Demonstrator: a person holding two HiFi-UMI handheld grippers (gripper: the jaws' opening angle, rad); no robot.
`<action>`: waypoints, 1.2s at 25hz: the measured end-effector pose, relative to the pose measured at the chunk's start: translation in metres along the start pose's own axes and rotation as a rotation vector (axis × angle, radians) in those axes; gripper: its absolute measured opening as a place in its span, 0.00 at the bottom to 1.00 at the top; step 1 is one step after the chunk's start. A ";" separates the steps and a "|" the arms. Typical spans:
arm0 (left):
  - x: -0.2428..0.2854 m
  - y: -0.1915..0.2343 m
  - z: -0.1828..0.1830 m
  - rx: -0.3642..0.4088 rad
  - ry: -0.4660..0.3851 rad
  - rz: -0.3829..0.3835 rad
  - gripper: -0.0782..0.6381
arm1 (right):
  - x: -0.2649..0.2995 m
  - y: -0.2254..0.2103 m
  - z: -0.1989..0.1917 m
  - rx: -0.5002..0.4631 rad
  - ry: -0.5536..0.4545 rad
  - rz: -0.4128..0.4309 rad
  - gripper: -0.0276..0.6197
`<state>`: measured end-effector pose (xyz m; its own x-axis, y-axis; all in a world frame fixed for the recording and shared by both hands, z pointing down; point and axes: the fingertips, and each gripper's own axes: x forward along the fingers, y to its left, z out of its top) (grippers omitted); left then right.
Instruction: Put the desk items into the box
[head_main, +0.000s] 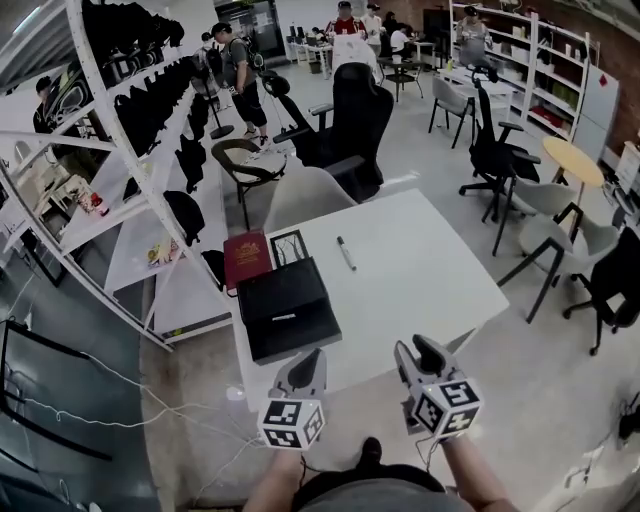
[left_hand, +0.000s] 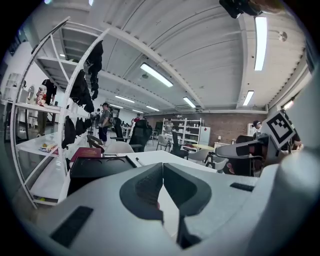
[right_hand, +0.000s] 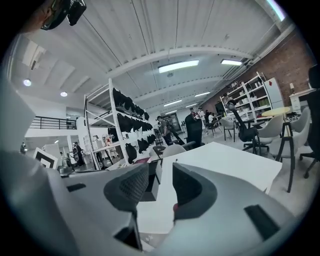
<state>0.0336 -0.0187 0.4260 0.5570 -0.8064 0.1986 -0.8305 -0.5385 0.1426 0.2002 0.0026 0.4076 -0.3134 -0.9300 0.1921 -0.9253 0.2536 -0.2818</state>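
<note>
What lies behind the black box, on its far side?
Beyond the black box lie a red book and a small black-framed item. The box seems to cover their near edges, so contact cannot be told.

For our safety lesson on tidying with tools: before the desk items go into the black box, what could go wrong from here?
The marker lies loose on the white table; a clumsy pinch might roll it away. The red book sits near the table's edge beside the black box; a push could tip it off. The left hand-held gripper is shut and must open before grasping; the right hand-held gripper is open and empty.
</note>
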 end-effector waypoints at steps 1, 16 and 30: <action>0.005 0.001 0.000 -0.001 0.000 0.007 0.12 | 0.005 -0.003 0.001 -0.002 0.005 0.008 0.27; 0.039 0.018 0.003 -0.017 0.035 0.085 0.12 | 0.074 -0.020 0.002 0.001 0.071 0.090 0.27; 0.083 0.075 0.011 -0.049 0.060 0.066 0.12 | 0.176 -0.036 0.003 -0.034 0.130 0.032 0.27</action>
<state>0.0173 -0.1286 0.4426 0.5019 -0.8229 0.2664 -0.8648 -0.4709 0.1746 0.1788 -0.1710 0.4482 -0.3659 -0.8795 0.3043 -0.9204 0.2936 -0.2582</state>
